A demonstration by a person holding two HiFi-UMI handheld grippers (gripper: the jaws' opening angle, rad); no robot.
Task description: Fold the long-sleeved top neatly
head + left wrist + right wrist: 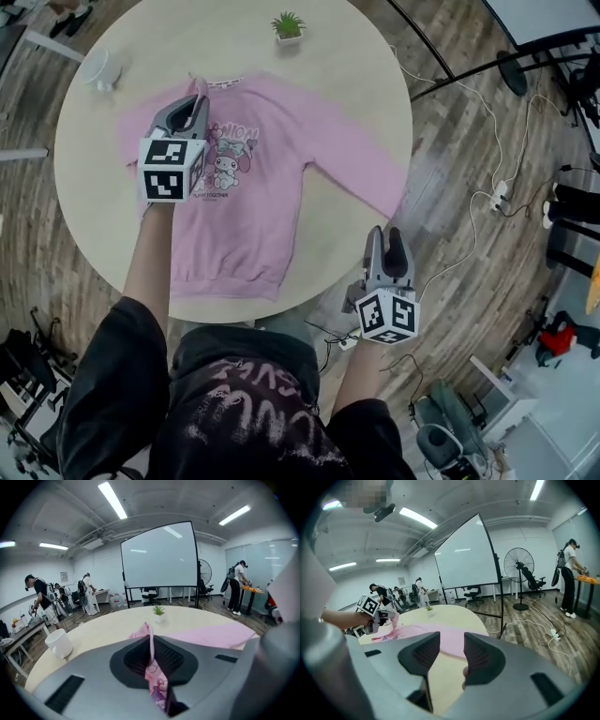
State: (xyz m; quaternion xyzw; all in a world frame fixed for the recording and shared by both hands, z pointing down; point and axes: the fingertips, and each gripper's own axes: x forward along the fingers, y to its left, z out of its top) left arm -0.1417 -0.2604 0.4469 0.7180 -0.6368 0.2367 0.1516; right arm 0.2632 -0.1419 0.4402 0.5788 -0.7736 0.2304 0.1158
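While left gripper (194, 105) pinches a fold (150, 641) over the top (253, 225), right gripper (389, 234) hangs wide, empty. Next, likely: three-o'clock sleeve (361, 178).

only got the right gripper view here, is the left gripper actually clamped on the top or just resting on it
Observer: Clamped. In the left gripper view the left gripper has its jaws shut on a pinched-up fold of the pink top.
Operator: ok and where am i relative to the sleeve
Observer: In the head view the right gripper, jaws apart and empty, sits at the table's near right rim, short of the spread sleeve.
Operator: anything on the left side i cant see
Observer: A white cup stands at the far left of the table, apart from the top.
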